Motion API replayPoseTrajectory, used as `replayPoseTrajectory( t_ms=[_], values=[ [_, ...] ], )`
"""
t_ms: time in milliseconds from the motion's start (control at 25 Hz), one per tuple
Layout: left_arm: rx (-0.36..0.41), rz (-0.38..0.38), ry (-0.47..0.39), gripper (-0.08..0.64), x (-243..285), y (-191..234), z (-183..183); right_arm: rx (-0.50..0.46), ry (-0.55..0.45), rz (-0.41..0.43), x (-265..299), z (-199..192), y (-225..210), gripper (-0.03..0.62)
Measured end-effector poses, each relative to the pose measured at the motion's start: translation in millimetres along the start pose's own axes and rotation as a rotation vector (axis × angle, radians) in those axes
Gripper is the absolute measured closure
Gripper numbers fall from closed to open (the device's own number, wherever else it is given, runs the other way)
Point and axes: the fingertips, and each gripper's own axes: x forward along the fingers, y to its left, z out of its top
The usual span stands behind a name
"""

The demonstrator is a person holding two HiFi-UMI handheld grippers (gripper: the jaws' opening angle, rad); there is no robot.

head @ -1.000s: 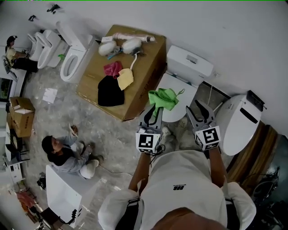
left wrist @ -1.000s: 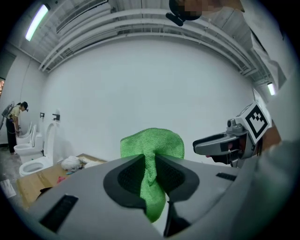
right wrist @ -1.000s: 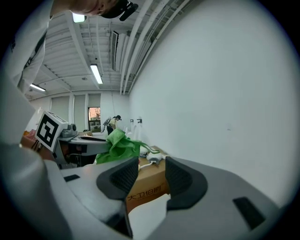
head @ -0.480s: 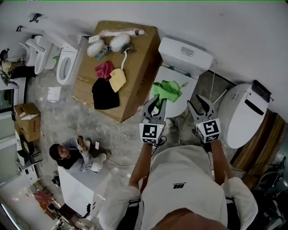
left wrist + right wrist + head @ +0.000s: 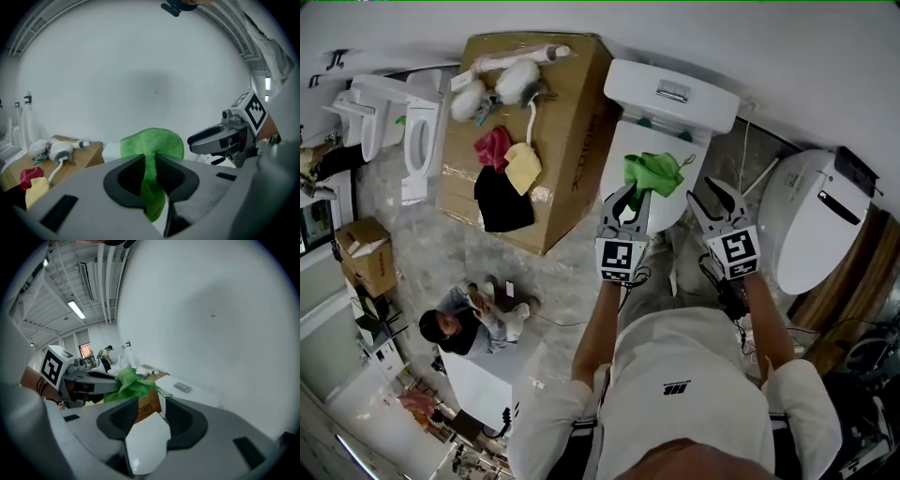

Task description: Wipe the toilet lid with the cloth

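The left gripper [image 5: 630, 202] pinches the green cloth [image 5: 654, 172], dangling it ahead over the toilet lid [image 5: 623, 150] (ready to wipe); the right gripper [image 5: 713, 195] beside it gapes, empty.

Cloth [image 5: 652, 172] over toilet lid [image 5: 623, 155], box [image 5: 558, 112] beside (left)

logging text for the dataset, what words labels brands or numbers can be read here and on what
Cardboard box, side print: dark characters, too blurred to read.
White shirt, small dark logo: too small to read.
Marker cubes: black-and-white square patterns only, no words.
No other text can be read.
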Motion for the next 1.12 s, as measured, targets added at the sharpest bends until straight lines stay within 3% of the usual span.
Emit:
replayPoseTrajectory(
  t_ms=[360, 1120],
  values=[
    [0.014, -0.080, 0.107, 0.479, 71, -27, -50, 0.065, 0.067, -0.011, 28, -60, -51, 0.403],
    [0.032, -0.271, 0.243, 0.479, 179, -62, -173, 0.288, 0.083, -0.169, 75, -175, -121, 0.403]
  ],
)
